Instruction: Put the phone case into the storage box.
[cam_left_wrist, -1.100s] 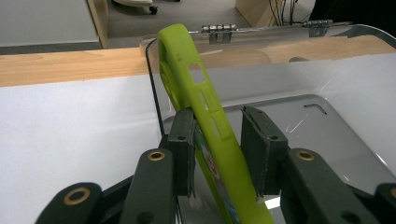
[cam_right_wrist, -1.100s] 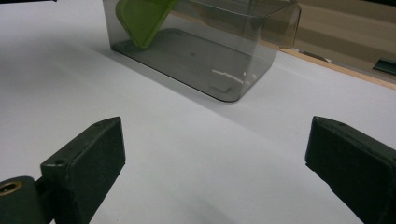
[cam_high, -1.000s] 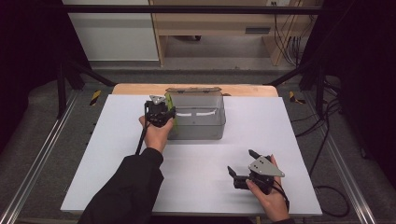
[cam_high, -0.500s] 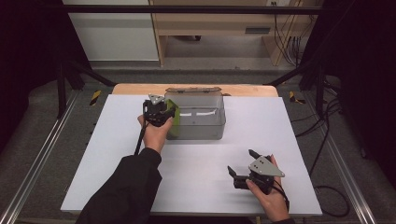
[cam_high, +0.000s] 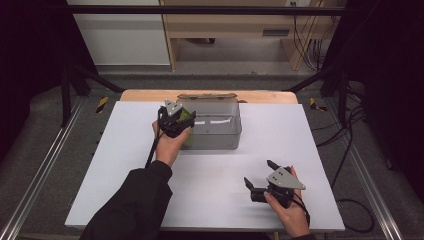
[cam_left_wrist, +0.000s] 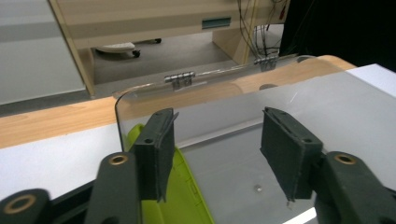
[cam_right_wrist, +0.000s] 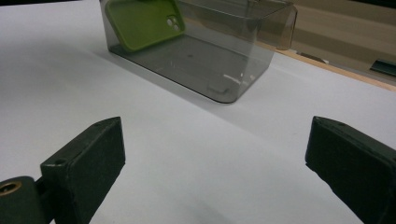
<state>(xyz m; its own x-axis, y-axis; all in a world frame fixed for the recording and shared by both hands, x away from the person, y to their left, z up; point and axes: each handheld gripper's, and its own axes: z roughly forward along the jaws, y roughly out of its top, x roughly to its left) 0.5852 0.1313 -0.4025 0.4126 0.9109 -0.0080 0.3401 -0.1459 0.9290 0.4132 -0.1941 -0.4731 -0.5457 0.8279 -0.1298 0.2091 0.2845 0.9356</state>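
clear box (cam_high: 215, 131) sits at table's (cam_high: 125, 175) far edge. green phone case (cam_right_wrist: 142, 21) leans on its left wall, could topple if nudged. left gripper (cam_left_wrist: 217, 149) above it, jaws just opening, nothing between. right gripper (cam_high: 260, 181) wide, empty.

Smooth green phone case (cam_right_wrist: 142, 21) in glossy smoky clear-plastic box (cam_right_wrist: 224, 70), metal-hinged.

Green phone case (cam_right_wrist: 142, 21) leaning tilted inside clear smoky box (cam_right_wrist: 219, 60), left end.
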